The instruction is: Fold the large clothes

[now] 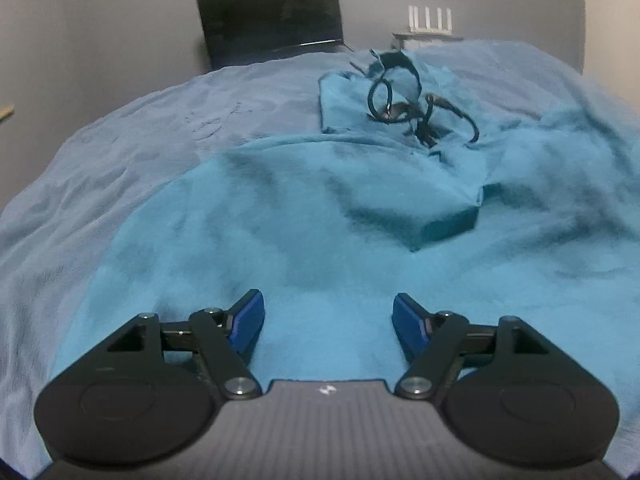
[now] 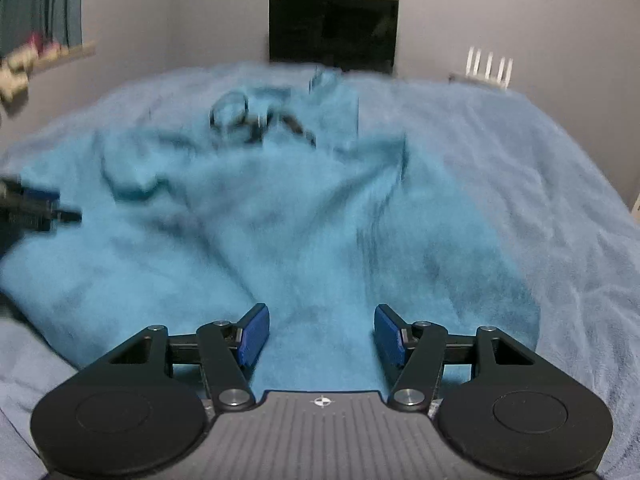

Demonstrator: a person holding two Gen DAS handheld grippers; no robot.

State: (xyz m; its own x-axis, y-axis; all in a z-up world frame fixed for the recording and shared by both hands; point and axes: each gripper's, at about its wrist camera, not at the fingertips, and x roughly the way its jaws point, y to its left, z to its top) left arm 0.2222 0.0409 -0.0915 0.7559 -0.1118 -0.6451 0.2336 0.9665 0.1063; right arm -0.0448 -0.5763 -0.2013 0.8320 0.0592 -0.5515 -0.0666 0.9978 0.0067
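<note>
Left wrist view shows the large teal fleece garment (image 1: 304,216) spread rumpled over the pale blue blanket-covered bed (image 1: 120,128), with a black tangled cord (image 1: 404,104) lying on its far part near a folded-over flap. The left tongs (image 1: 328,320) stand released, blue pads wide apart, just above the near edge of the fabric and gripping nothing. In the right wrist view the right tongs (image 2: 321,334) are likewise released over the near hem, with the garment (image 2: 280,208) stretching away toward the far wall.

The fleece looks soft, limp and fairly light, likely to drape and sag instead of holding a crease, so pinching a hem or corner at the near edge seems the surest hold. No readable brand, label or writing shows; the dark flat screen (image 1: 272,16) on the far wall is blank.
</note>
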